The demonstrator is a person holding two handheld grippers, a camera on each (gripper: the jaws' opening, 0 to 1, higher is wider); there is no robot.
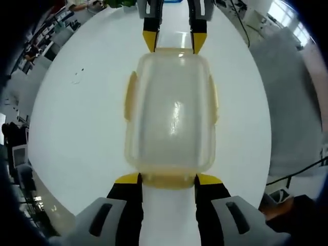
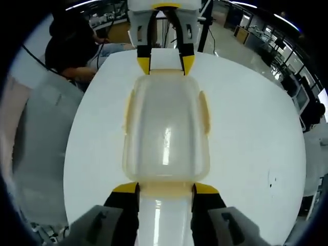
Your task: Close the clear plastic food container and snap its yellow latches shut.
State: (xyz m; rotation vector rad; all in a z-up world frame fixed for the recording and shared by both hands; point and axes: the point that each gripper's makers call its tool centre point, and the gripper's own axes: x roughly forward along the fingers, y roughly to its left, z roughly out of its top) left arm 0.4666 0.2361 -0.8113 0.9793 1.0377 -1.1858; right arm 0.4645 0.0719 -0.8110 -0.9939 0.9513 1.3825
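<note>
The clear plastic container lies on the white table with its lid on, lengthwise between both grippers. Yellow latches sit along its long sides and at both short ends. My left gripper stands open, its yellow tips flanking the near end latch. My right gripper faces it at the far end, also open around that end's latch. In the right gripper view the same container has my right gripper at its near end and my left gripper at the far end. Whether the latches are snapped down is unclear.
The round white table has bare surface all around the container. A person in dark clothes sits beyond the table's far edge. Desks and office gear ring the room.
</note>
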